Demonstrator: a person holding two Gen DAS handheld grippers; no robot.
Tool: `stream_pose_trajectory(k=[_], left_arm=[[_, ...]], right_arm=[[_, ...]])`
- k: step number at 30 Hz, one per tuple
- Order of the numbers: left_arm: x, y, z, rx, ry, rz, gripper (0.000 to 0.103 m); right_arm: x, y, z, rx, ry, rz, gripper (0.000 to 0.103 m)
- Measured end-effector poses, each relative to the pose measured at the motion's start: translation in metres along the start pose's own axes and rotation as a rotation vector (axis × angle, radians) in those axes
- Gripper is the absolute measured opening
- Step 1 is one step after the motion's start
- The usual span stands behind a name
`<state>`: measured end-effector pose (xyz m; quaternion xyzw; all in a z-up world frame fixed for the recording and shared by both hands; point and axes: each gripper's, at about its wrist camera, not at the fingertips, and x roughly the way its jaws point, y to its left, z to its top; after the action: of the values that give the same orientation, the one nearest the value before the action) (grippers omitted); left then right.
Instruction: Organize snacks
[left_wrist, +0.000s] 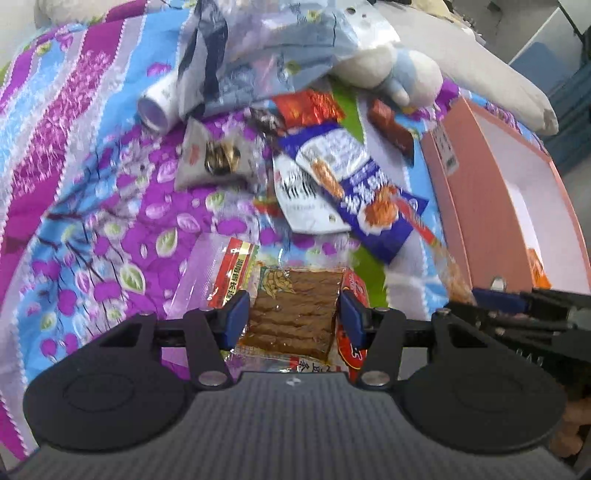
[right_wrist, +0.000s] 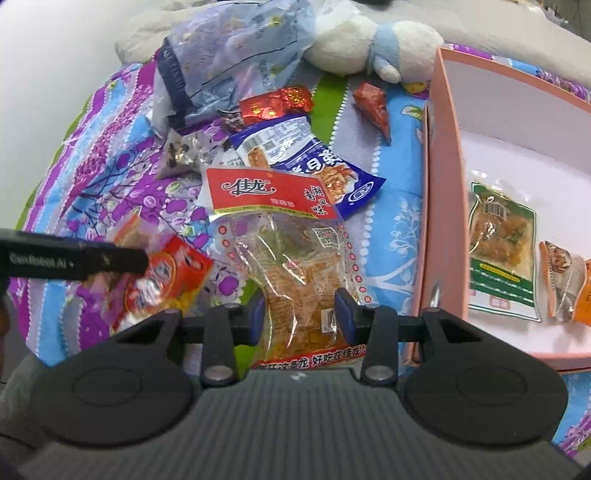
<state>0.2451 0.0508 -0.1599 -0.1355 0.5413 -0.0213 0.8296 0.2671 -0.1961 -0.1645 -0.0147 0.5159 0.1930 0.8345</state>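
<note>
Snack packets lie heaped on a purple and blue flowered quilt. My left gripper is shut on a clear packet of brown tofu strips with red print. My right gripper is shut on a clear packet of orange strips with a red header. A pink box stands to the right, and in the left wrist view. It holds a green-edged packet and small orange packets. The left gripper's body shows at the left of the right wrist view.
A blue and white snack bag, a red foil packet, a dark red packet, a white packet with dark pieces and a blue tissue pack lie farther off. A white and blue plush toy rests behind them.
</note>
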Motion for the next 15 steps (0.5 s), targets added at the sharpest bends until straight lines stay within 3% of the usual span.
stream_pose_trajectory(k=[10, 15], left_arm=[[-0.017, -0.007, 0.038, -0.026, 0.017, -0.039, 0.059], [-0.027, -0.013, 0.050, -0.017, -0.017, -0.068, 0.059]], right_arm=[[-0.008, -0.009, 0.031, 0.081, 0.029, -0.023, 0.043], [-0.026, -0.010, 0.044, 0.100, -0.006, -0.048, 0.043]])
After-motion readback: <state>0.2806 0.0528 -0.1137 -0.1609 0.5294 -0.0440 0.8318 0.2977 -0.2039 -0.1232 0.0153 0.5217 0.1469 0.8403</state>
